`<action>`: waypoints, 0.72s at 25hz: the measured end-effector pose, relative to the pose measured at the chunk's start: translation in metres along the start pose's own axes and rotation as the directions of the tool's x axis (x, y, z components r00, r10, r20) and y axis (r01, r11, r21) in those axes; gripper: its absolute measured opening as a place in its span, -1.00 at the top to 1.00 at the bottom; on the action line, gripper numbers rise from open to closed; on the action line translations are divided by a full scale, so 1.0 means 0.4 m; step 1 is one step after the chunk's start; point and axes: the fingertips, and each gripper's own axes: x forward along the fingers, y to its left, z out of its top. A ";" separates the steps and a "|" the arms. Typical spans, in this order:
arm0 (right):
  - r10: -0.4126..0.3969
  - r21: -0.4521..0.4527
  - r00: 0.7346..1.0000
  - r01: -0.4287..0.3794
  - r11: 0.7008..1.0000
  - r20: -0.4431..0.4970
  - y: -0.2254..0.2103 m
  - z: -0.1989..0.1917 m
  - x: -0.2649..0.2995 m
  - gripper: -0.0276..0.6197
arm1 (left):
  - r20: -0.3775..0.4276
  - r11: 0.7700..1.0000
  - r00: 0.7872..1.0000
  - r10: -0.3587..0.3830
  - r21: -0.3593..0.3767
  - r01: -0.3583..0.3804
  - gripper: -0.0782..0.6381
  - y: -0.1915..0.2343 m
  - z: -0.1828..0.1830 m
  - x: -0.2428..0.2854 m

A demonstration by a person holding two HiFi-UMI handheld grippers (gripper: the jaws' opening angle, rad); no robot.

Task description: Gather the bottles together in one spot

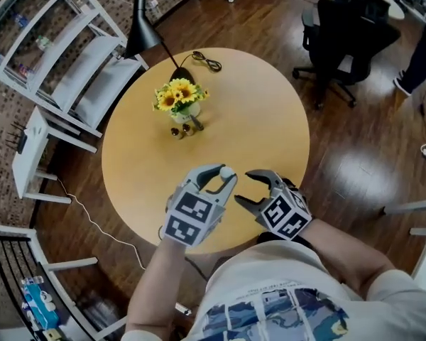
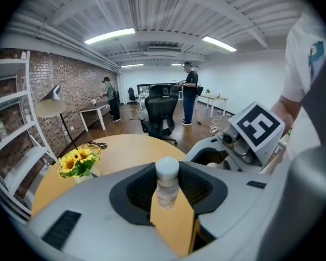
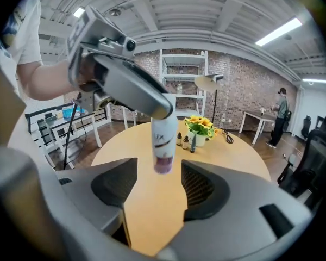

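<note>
My left gripper (image 1: 224, 178) is shut on the neck of a white bottle (image 3: 164, 143) with a purple base, which hangs upright in the air above the near edge of the round wooden table (image 1: 270, 119). The bottle's white cap (image 2: 167, 170) shows between the left jaws. My right gripper (image 1: 247, 188) is open just to the right, jaws either side of the bottle's base without touching it. Three small dark bottles (image 3: 185, 141) stand by the sunflower vase (image 1: 179, 98) at the table's far left.
A black floor lamp (image 1: 143, 28) leans over the table's far edge, its cable (image 1: 204, 61) lying on the tabletop. White shelving (image 1: 71, 55) stands at the left and a black office chair (image 1: 348, 38) at the far right. People stand far off.
</note>
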 end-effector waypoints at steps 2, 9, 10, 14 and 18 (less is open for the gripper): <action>-0.004 0.027 1.000 0.004 1.000 0.000 -0.064 -0.025 -0.017 0.06 | -0.012 0.998 0.998 0.059 -0.013 -0.060 0.42 0.087 0.021 0.052; -0.016 0.163 1.000 0.013 0.987 0.019 -0.209 -0.121 -0.072 0.06 | -0.014 0.956 0.970 0.242 -0.168 -0.241 0.42 0.372 0.022 0.250; -0.013 0.175 1.000 0.011 0.985 0.010 -0.217 -0.137 -0.078 0.06 | -0.015 0.948 0.966 0.258 -0.188 -0.256 0.42 0.404 0.016 0.278; 0.016 0.217 1.000 -0.014 0.976 -0.010 -0.219 -0.186 -0.085 0.06 | -0.029 0.925 0.952 0.304 -0.231 -0.302 0.42 0.518 -0.021 0.377; 0.032 0.280 0.999 -0.022 0.960 -0.033 -0.216 -0.238 -0.082 0.06 | -0.040 0.907 0.944 0.327 -0.267 -0.325 0.42 0.601 -0.059 0.459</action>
